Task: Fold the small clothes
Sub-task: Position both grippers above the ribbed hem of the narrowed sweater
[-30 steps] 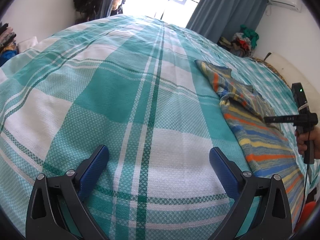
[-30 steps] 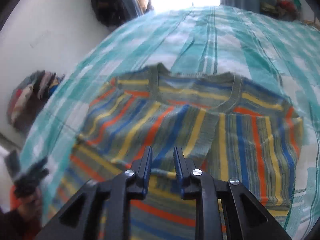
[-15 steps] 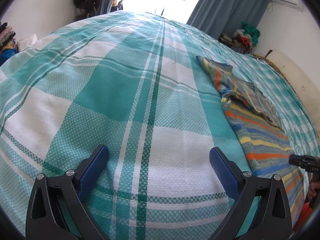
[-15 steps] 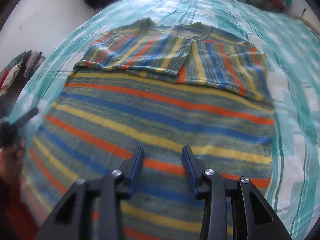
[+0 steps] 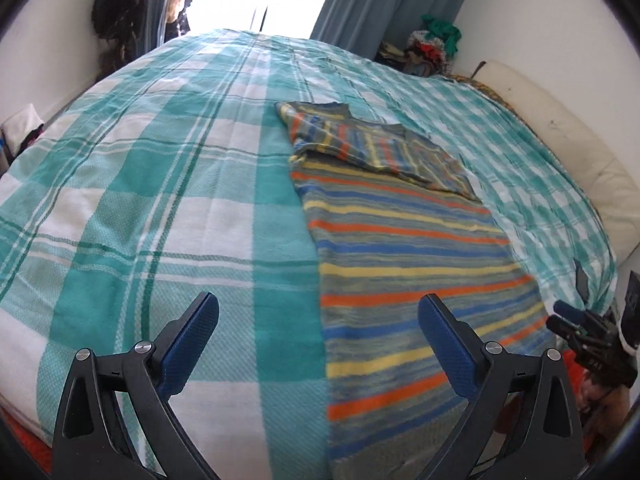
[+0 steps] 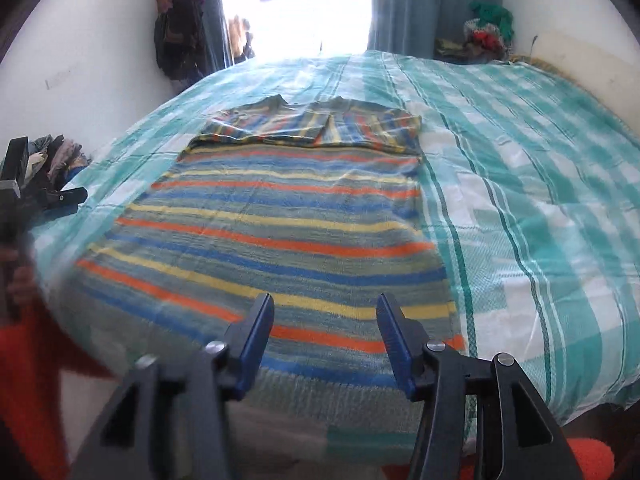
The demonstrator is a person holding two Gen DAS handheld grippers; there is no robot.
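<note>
With sleeves now folded across chest, striped sweater (image 6: 280, 224) lies flat on checked bed cover (image 6: 540, 200), collar at far end, hem at near edge. Your right claw (image 6: 326, 340), a second ago nearly shut low over sleeve fold, has backed off to hem end; jaws opening, nothing between them. Left claw (image 5: 318, 344) has swung from bare cover toward sweater's left edge, jaws wide apart, empty. Sleeve stage looks done; likely next: both claws take hem corners, fold toward collar.
</note>
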